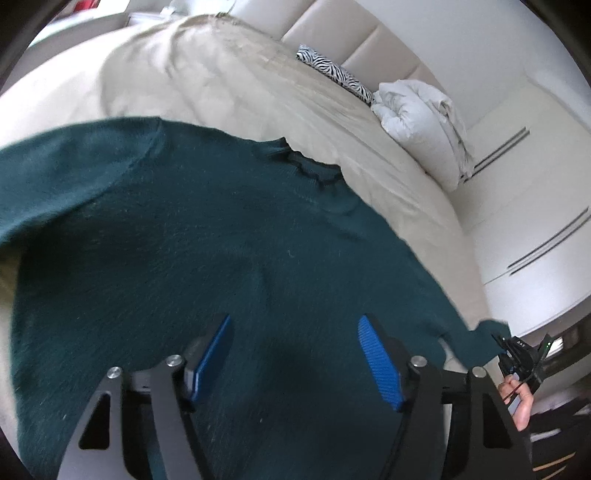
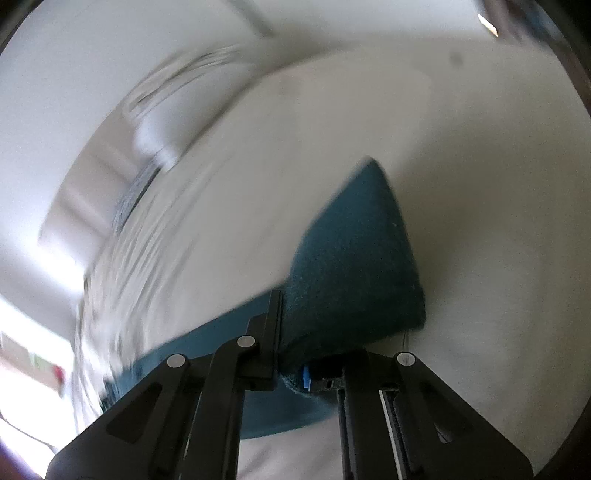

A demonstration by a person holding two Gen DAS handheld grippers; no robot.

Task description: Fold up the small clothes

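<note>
A dark green knitted sweater [image 1: 221,240] lies spread flat on a beige bed cover [image 1: 221,81], its collar [image 1: 310,170] toward the headboard. My left gripper [image 1: 295,321] hovers over the sweater's lower body, its blue pads [image 1: 380,362] apart with nothing pinched between them. At the far right of the left wrist view, my right gripper [image 1: 517,354] holds the end of the sweater's sleeve [image 1: 480,339]. In the blurred right wrist view, that gripper [image 2: 291,332] is shut on a fold of the green sleeve [image 2: 354,258], which drapes over one finger.
A bundled white duvet [image 1: 417,118] and a zebra-patterned item [image 1: 332,70] lie by the padded headboard [image 1: 351,33]. White drawer fronts [image 1: 535,221] stand to the right of the bed. A person's hand [image 1: 521,406] grips the right tool.
</note>
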